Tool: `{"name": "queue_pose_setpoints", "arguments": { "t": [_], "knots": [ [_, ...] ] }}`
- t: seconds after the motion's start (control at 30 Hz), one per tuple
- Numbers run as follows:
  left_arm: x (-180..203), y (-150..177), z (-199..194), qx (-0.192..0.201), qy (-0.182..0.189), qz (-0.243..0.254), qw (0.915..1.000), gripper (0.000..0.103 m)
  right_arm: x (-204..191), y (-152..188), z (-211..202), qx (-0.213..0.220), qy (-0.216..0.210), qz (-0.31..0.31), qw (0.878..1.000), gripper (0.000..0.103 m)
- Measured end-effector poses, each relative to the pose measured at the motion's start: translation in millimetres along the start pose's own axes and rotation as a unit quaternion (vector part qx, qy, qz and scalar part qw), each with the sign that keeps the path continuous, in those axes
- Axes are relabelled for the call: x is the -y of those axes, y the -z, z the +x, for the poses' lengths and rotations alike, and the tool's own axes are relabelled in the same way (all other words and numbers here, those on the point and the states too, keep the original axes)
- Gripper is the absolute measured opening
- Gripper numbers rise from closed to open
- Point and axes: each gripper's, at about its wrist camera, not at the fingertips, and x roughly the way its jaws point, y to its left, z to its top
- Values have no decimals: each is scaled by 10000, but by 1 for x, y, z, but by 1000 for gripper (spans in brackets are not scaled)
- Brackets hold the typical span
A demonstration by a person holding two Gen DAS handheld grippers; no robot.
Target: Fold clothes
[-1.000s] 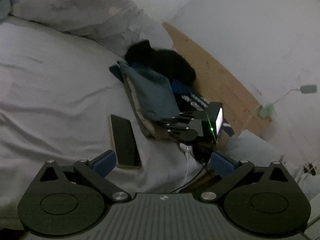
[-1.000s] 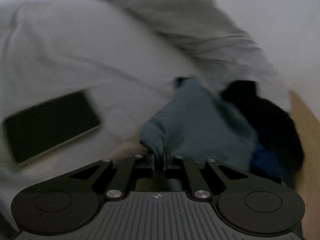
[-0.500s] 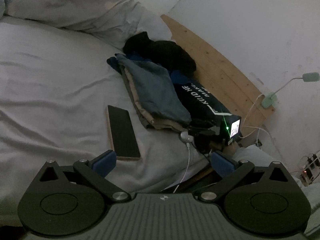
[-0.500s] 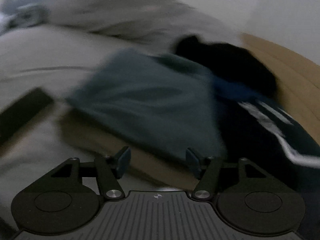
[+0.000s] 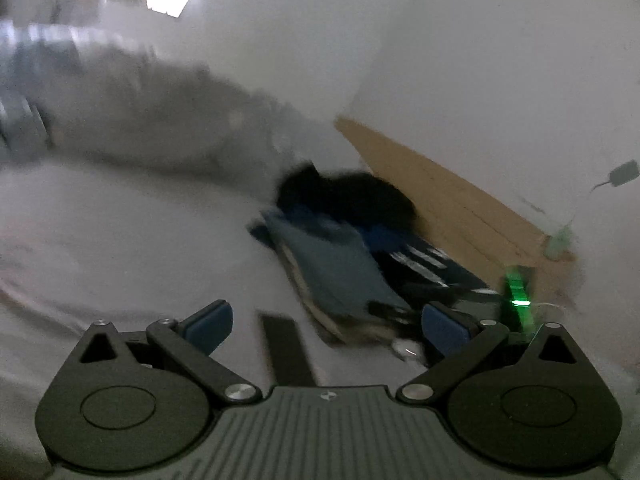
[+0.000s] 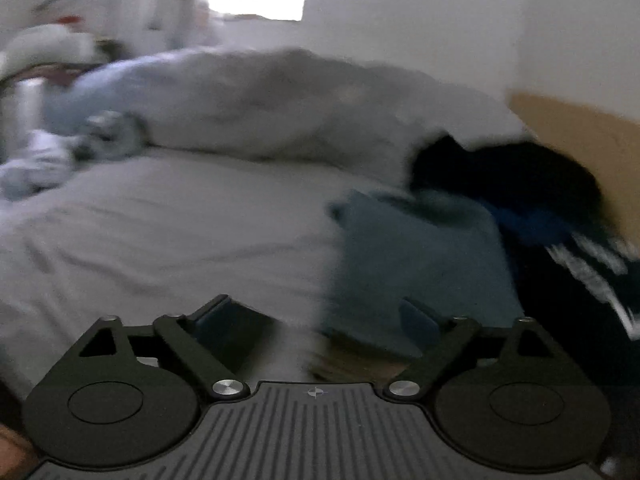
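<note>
A folded blue-grey garment [image 5: 336, 268] [image 6: 416, 256] lies on top of a small stack at the right side of the bed, over a tan piece [image 5: 360, 330]. Behind and beside it sit a black garment [image 5: 348, 194] [image 6: 508, 176] and a dark one with white lettering [image 5: 424, 264] [image 6: 592, 272]. My left gripper [image 5: 326, 322] is open and empty, held back from the stack. My right gripper [image 6: 316, 316] is open too, with nothing between its fingers, just short of the stack's near edge. Both views are blurred by motion.
A dark phone [image 5: 286, 350] lies flat on the white sheet [image 5: 120, 248] left of the stack. A rumpled duvet [image 6: 280, 100] fills the far side of the bed. A wooden board [image 5: 448, 204] leans against the wall at right. Loose pale clothes [image 6: 36, 160] lie at far left.
My right gripper let go of the blue-grey garment, opened, and pulled back from the stack. Both cameras have tilted upward, so more of the wall and window shows.
</note>
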Motion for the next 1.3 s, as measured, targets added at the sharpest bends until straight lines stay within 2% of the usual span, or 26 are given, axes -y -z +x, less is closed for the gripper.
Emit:
{"name": "queue_pose_setpoints", "arguments": {
  "t": [0.1,0.2,0.3,0.4,0.5,0.57,0.67,0.73,0.83,0.97,1.13,1.3],
  "knots": [
    [1,-10,-29,417,-504,259,9975,103,-34,-27,-28,307,-96,1,9995,102],
    [-2,-17,-58,721,-878,471,9924,103,-68,-55,-57,615,-192,2,9979,103],
    [-10,-20,-83,813,-1043,432,9903,103,-98,-78,-83,887,-168,123,9958,103],
    [-26,-14,-101,841,-1138,258,9896,103,-110,-77,-94,999,118,774,9919,103],
    [-44,-1,-110,951,-1494,232,9839,103,-118,-51,-92,864,182,1624,9828,103],
    [-51,6,-111,893,-1826,241,9788,103,-133,-29,-87,655,292,1782,9814,103],
    [-54,9,-114,710,-2182,353,9727,103,-164,7,-77,304,753,1658,9828,103],
    [-52,13,-115,736,-2340,322,9689,103,-182,22,-74,102,719,1442,9869,103],
    [-45,23,-113,534,-2506,538,9651,103,-204,26,-72,-91,790,1112,9906,103],
    [-33,36,-111,345,-2705,710,9595,103,-217,21,-74,-69,846,992,9914,103],
    [-22,46,-109,222,-2798,811,9564,103,-222,38,-87,-144,852,1458,9855,103],
    [-17,62,-102,51,-2858,899,9541,103,-223,46,-89,-191,825,1475,9854,103]
  ]
}}
